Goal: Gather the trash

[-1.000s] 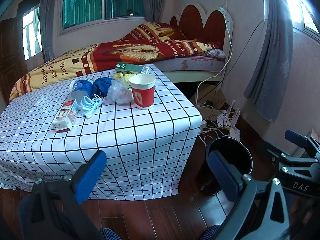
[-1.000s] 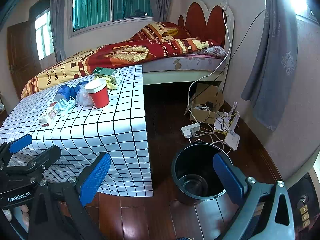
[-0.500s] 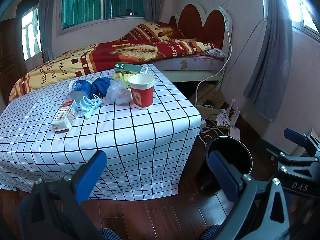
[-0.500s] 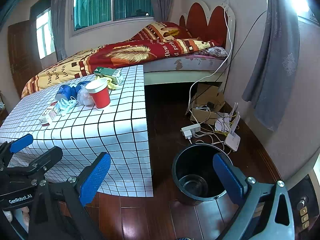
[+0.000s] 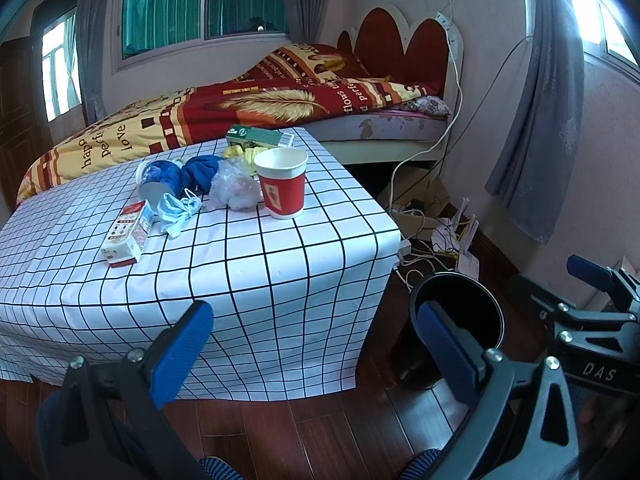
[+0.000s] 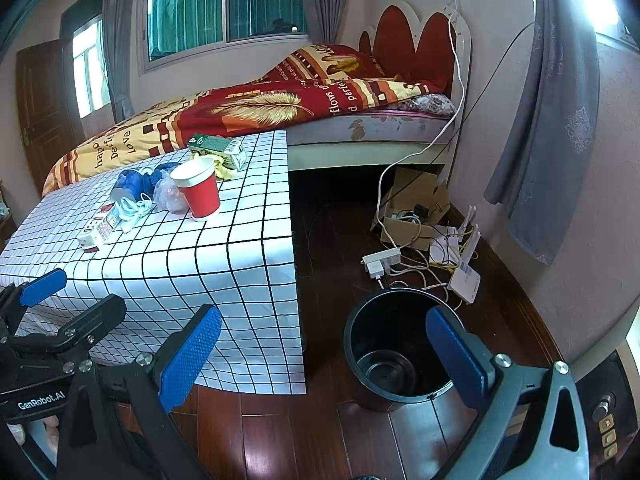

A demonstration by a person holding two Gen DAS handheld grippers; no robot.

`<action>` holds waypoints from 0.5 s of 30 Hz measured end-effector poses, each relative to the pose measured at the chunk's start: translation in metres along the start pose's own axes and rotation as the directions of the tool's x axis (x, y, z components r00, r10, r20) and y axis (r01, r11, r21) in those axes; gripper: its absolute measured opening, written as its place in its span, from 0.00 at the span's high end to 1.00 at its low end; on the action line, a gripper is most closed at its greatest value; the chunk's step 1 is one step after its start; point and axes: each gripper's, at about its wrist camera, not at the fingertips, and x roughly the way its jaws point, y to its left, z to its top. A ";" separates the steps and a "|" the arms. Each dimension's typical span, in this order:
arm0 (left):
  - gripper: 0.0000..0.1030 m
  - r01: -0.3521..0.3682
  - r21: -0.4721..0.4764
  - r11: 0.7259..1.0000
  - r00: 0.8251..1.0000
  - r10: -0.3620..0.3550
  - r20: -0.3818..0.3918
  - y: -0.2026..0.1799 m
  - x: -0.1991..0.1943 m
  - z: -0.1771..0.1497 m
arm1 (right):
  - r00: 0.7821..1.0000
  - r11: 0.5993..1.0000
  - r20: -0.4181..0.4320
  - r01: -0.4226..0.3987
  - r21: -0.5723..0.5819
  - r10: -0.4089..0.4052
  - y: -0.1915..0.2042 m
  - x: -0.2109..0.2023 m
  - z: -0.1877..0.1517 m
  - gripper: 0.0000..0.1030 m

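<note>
Between the earlier frames and this one almost nothing has shifted: the table has only drifted slightly in both wrist views, and every item lies where it lay. The trash sits in a cluster toward the far right corner of the table (image 5: pixel 280 264), which is draped in a white grid-pattern cloth. Nearest the right edge stands a red paper cup (image 5: pixel 282 182), upright, open-mouthed and probably light; it should crush easily, so a gentle hold across its mid-wall seems safest. Just beside its left is a crumpled clear plastic bag (image 5: pixel 233 187), soft and slippery, best pinched at a bunched fold. Behind that lie blue wrappers (image 5: pixel 176 174), and in front of them a pale blue face mask (image 5: pixel 176 210), limp, with loops that could snag its neighbours. A small carton (image 5: pixel 127 236) lies flat nearest the front edge; a green box (image 5: pixel 260 137) rests at the far edge with yellow scraps just beside it; both look stiff and suit a grip across their narrow sides. On the wooden floor off the table's right front corner stands the black bin (image 6: pixel 394 350), seemingly empty. The left gripper (image 5: pixel 314 344) and the right gripper (image 6: pixel 324 350) hover low before the table, each with tongs spread wide and holding nothing. Cables and a power strip (image 6: pixel 380 260) lie on the floor beyond the bin.
</note>
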 end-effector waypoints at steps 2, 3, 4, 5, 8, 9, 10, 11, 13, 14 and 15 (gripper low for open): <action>0.00 0.000 -0.001 1.000 1.000 0.000 -0.001 -0.001 0.001 0.000 | 1.000 1.000 0.002 0.000 0.001 0.000 0.000 0.000 0.000 0.00; 0.00 0.001 -0.001 1.000 1.000 -0.001 0.000 -0.001 0.001 0.000 | 1.000 1.000 0.002 0.000 0.001 0.000 0.000 0.000 0.000 0.00; 0.00 0.000 -0.001 1.000 1.000 0.000 -0.001 -0.001 0.002 0.000 | 1.000 1.000 0.001 0.000 0.001 0.000 0.000 0.000 0.000 0.00; 0.00 -0.001 -0.001 1.000 1.000 0.001 -0.002 -0.002 0.002 0.000 | 1.000 1.000 0.001 0.001 0.001 -0.001 0.000 0.000 0.000 0.00; 0.00 -0.003 -0.003 1.000 1.000 0.003 -0.001 0.002 -0.001 0.000 | 1.000 1.000 0.000 0.000 0.001 0.000 0.000 0.000 0.000 0.00; 0.00 -0.003 -0.003 1.000 1.000 0.003 0.000 0.002 -0.002 0.000 | 1.000 1.000 0.001 0.001 0.000 -0.001 0.000 0.000 0.000 0.00; 0.00 -0.002 -0.004 1.000 1.000 0.002 0.000 0.001 -0.001 0.000 | 1.000 1.000 0.001 0.001 0.000 -0.001 -0.001 0.000 0.000 0.00; 0.00 -0.002 -0.005 1.000 1.000 0.002 0.000 0.001 -0.001 0.000 | 1.000 1.000 0.000 0.000 0.000 0.000 0.000 0.000 0.000 0.00; 0.00 -0.003 -0.004 1.000 1.000 0.003 -0.001 0.000 -0.001 -0.001 | 1.000 1.000 0.000 0.001 0.001 -0.001 0.000 0.000 0.000 0.00; 0.00 -0.004 -0.004 1.000 1.000 0.004 -0.001 -0.001 -0.001 -0.001 | 1.000 1.000 0.000 0.001 0.000 -0.001 0.000 0.000 0.000 0.00; 0.00 -0.004 -0.005 1.000 1.000 0.004 -0.001 -0.001 -0.001 -0.001 | 1.000 1.000 0.000 0.000 0.000 0.000 0.000 0.000 0.000 0.00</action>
